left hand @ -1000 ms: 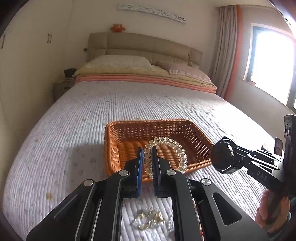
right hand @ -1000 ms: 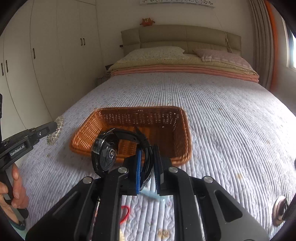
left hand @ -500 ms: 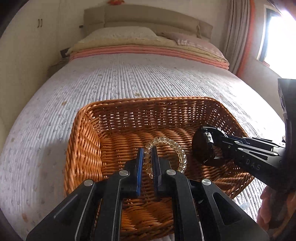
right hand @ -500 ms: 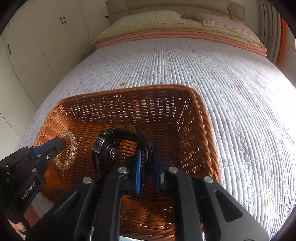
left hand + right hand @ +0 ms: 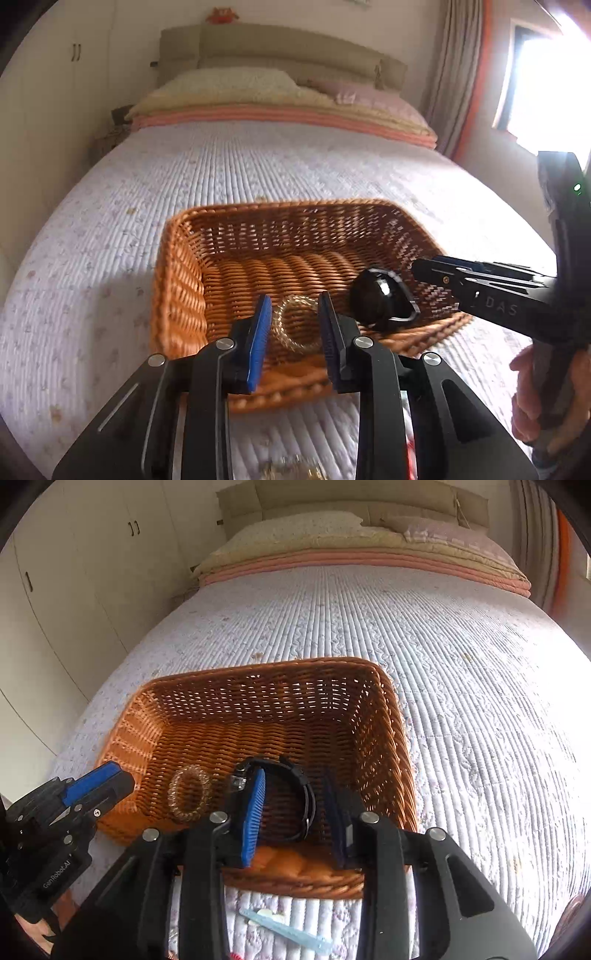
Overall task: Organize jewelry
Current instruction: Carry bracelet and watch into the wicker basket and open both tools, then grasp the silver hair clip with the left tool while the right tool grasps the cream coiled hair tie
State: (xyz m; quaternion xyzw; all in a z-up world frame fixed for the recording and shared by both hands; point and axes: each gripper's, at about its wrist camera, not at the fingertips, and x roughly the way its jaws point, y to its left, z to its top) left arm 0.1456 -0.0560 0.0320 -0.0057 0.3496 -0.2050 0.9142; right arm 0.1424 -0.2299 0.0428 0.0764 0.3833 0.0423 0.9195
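Note:
An orange wicker basket (image 5: 177, 295) (image 5: 391, 738) sits on the quilted bed. A clear beaded bracelet (image 5: 295, 325) (image 5: 189, 793) lies on the basket floor near its front left. A black watch (image 5: 382, 299) (image 5: 295, 797) lies on the basket floor to its right. My left gripper (image 5: 293, 325) is open and empty, just above the bracelet. My right gripper (image 5: 295, 812) is open and empty, just above the watch; it also shows in the left wrist view (image 5: 436, 271).
More jewelry lies on the quilt in front of the basket: a gold-coloured piece (image 5: 291, 469) and a pale blue strip (image 5: 288, 928). Pillows and a headboard (image 5: 277, 48) stand at the far end. Wardrobes (image 5: 74, 590) line the left wall, a window (image 5: 546, 85) is at right.
Both grippers have opened. The bracelet has dropped from the left gripper and the watch from the right onto the basket floor. Both grippers have drawn back toward the basket's front.

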